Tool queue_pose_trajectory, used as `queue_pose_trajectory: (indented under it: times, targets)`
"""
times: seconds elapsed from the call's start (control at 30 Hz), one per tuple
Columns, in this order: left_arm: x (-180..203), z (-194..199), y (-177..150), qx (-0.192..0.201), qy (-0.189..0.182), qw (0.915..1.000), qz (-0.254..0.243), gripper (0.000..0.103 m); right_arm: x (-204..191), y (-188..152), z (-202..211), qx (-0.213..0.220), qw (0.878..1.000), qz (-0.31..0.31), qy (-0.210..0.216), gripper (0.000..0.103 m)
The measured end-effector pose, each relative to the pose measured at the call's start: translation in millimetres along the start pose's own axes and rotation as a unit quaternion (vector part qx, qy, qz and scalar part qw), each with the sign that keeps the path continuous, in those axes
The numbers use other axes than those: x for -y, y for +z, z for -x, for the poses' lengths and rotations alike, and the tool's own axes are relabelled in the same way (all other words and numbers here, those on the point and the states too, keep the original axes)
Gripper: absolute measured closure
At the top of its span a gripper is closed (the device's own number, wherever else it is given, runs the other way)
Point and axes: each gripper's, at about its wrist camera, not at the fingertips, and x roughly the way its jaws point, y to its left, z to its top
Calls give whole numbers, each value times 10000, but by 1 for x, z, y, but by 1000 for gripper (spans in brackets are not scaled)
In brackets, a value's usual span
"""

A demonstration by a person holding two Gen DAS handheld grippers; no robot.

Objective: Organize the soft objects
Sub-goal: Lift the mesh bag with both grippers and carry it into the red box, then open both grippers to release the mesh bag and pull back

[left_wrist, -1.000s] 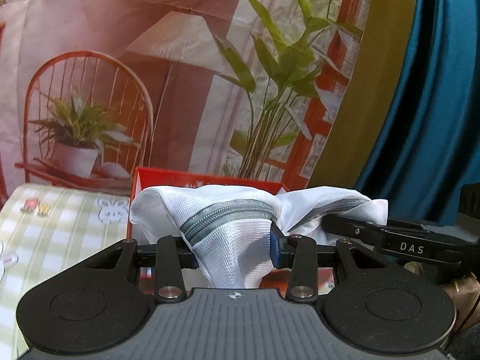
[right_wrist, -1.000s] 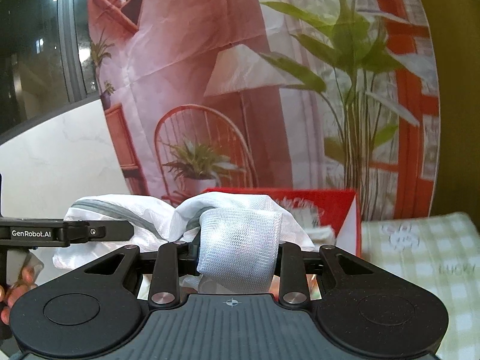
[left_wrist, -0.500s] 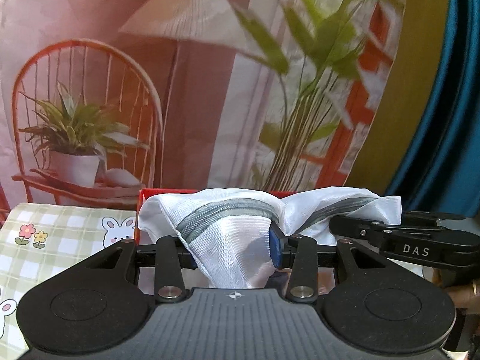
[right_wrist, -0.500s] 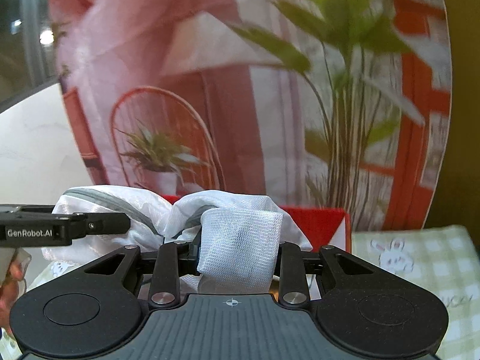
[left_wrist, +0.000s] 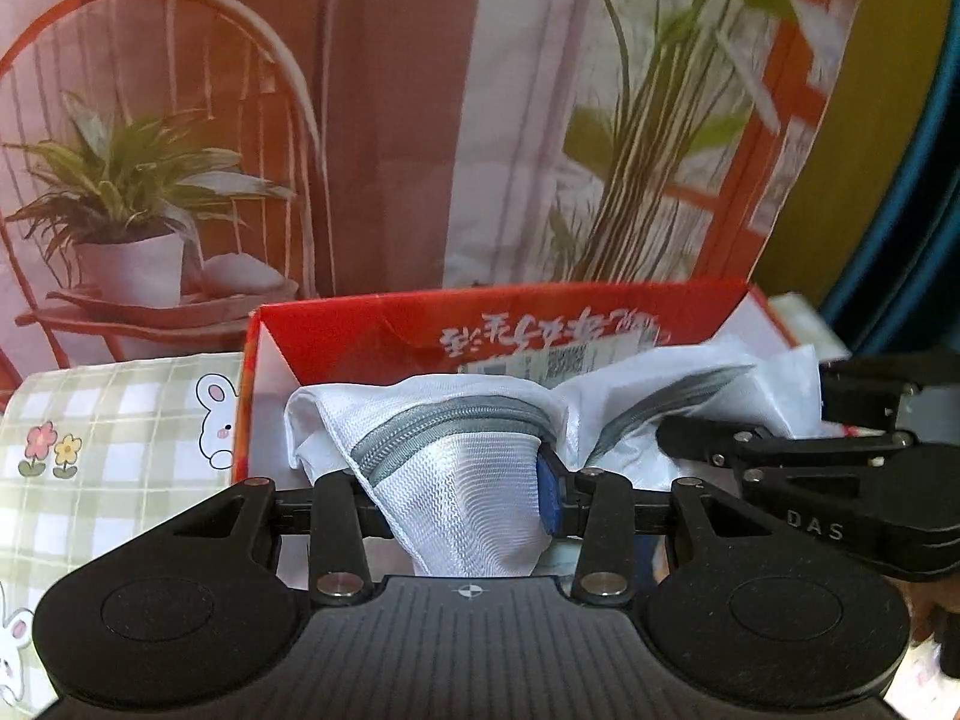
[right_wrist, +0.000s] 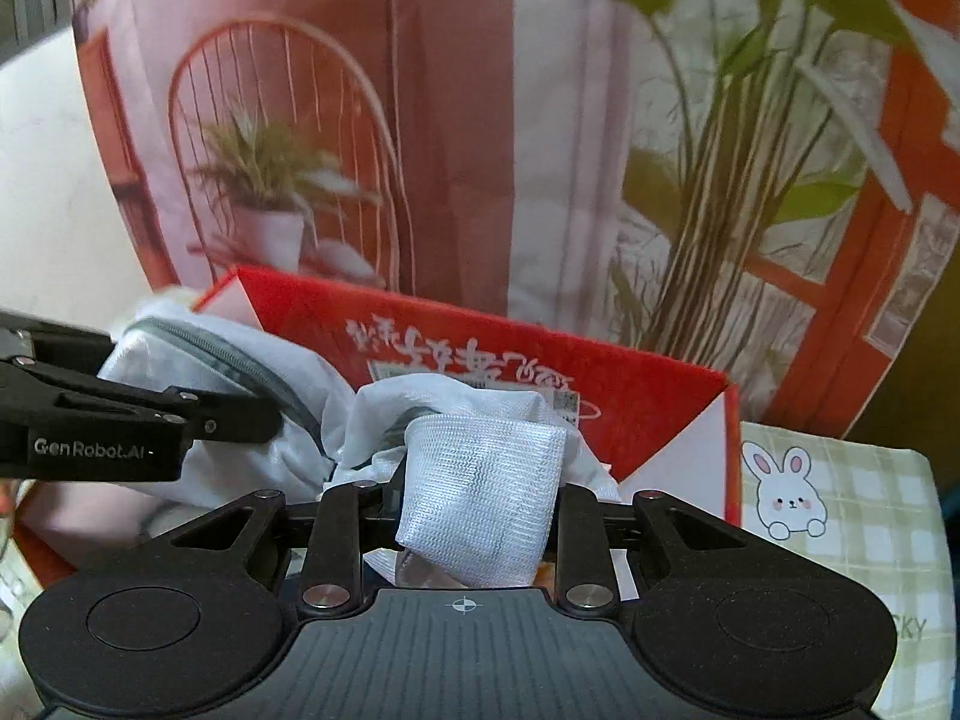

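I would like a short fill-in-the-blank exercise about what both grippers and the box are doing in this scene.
1. Both grippers are shut on one white mesh ____.
2. The left gripper pinches it beside its grey ____.
3. The right gripper holds it above an open box coloured ____.
4. The tablecloth shows a cartoon ____.

Missing words: bag; zipper; red; rabbit

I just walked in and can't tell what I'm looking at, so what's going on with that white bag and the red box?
A person is working two handheld grippers. Both the left gripper and the right gripper are clamped on a white mesh laundry bag with a grey zipper, holding it bunched between them over an open red box. The box sits on a green checked cloth with bunnies. The bag looks about to go into the box.
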Motion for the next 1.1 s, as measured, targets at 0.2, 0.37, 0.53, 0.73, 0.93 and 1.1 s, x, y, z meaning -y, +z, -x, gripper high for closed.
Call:
queue_pose_trajectory:
  times: [0.2, 0.37, 0.53, 0.73, 0.93, 1.1]
  targets:
    - [-3, -21, 1, -356, 23, 9993, -63, 60, -6, 4, -24, -528, 9983, 247, -62, 80]
    - [0, -30, -2, -459, 35, 9988, -180, 60, -3, 4, -38, -870, 9960, 180, -42, 80]
    - [2, -29, -3, -396, 62, 9988, -273, 60, -5, 2, -44, -1003, 9947, 209, -116, 80]
    - [4, -19, -4, -264, 179, 9987, -403, 41, -5, 2, -37, -845, 9958, 189, -291, 67]
    - [7, 1, -6, -113, 402, 9975, -572, 31, -2, 4, -15, -426, 9985, 79, -324, 46]
    - [6, 32, -7, 319, 454, 9974, -452, 22, -3, 5, 13, -76, 9992, 135, -378, 25]
